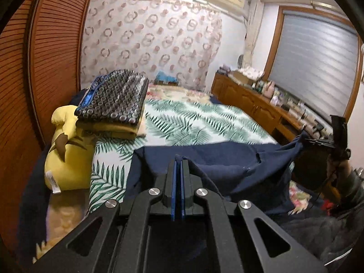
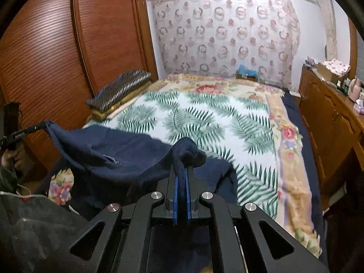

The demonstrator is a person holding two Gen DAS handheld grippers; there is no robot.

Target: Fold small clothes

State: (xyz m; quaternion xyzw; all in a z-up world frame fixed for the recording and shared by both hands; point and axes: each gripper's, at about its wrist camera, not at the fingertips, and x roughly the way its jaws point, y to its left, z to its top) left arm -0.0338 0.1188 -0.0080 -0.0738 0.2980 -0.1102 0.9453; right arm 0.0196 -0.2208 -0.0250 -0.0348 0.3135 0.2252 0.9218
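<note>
We saw the bed (image 2: pixel 227 122) filling the room, under a palm-leaf blanket (image 2: pixel 204 118) with a floral border. A louvred wardrobe (image 2: pixel 56 56) stood along one side and a cluttered dresser (image 1: pixel 254 104) along the other. By the wardrobe side sat a stack of folded things (image 1: pixel 113 100) beside a yellow plush (image 1: pixel 66 159).

The navy garment (image 1: pixel 216 159) hung over the near end of the bed, held up between us at 2 points and sagging in the middle, with some of it apparently touching the blanket. We could not tell what kind of garment it was.

The left tongs (image 1: pixel 178 159) were clamped on 1 edge of it, the blue pads (image 1: pixel 174 182) pressed nearly together. The right tongs (image 2: pixel 182 170) were clamped on a bunched corner that humped over their tips.

We judged the fold barely begun: the garment was lifted and spread, not yet laid flat, and no crease was visible. Laying it out, folding and stacking remained.
</note>
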